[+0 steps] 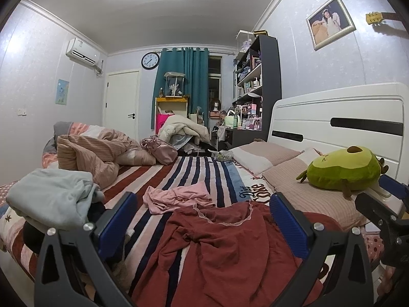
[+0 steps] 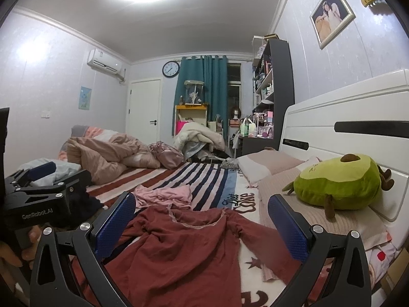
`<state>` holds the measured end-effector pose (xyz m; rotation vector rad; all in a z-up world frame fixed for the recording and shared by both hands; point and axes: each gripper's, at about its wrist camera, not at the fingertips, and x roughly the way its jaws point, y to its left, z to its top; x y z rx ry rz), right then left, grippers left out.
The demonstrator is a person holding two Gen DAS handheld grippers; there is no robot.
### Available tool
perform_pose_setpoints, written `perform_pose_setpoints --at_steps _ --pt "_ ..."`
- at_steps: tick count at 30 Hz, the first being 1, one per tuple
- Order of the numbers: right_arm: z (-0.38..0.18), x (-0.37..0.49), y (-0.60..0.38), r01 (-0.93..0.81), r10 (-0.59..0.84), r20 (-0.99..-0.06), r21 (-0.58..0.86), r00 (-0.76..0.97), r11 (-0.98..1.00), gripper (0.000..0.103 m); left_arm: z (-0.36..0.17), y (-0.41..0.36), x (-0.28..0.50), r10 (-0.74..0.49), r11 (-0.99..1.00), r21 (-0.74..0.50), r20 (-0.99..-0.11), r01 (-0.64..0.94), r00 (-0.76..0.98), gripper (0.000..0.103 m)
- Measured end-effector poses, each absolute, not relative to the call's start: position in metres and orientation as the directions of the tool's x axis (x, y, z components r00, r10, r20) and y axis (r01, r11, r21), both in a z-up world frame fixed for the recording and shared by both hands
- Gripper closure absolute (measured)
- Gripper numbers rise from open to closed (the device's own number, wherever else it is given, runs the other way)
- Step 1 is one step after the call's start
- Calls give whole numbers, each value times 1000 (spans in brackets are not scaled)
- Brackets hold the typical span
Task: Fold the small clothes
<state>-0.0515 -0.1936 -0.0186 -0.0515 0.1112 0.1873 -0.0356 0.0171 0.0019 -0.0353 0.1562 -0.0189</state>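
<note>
On the striped bed sheet (image 1: pixel 194 171) a crumpled dark red top (image 1: pixel 217 250) lies between the wide-spread, empty fingers of the left gripper (image 1: pixel 204 220). Beyond it sits a small pink garment (image 1: pixel 176 197). Beside it, the right gripper (image 2: pixel 202 220) hovers, likewise spread wide and empty.

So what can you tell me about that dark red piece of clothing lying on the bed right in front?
The dark red garment is a soft, knit-looking top with a wide neckline edged in pale lace trim. It lies crumpled and unfolded on the striped bedspread, neckline pointing away from the cameras, its sleeves bunched at the sides. A pink garment lies just beyond it, touching or overlapping its far edge. Both sets of jaws stand open above it; neither grips it.
</note>
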Motion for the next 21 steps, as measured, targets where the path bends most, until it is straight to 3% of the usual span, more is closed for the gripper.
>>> perform_pose_setpoints --at_steps 8,18,20,21 --pt "-23 -49 -191 -192 186 -119 -39 975 981 0 -5 26 -23 -9 999 -52 -200 -2 980 1" --pt "-68 -4 -169 -288 271 -209 -54 939 956 0 -65 67 24 9 996 -77 -384 -42 923 1" --pt "-86 10 -168 -270 248 -256 -53 934 961 4 -88 81 33 -14 994 -103 -427 -33 904 1" --pt "-94 16 -166 -253 228 -276 -58 934 966 19 -101 88 38 -30 993 -112 -458 -24 889 1"
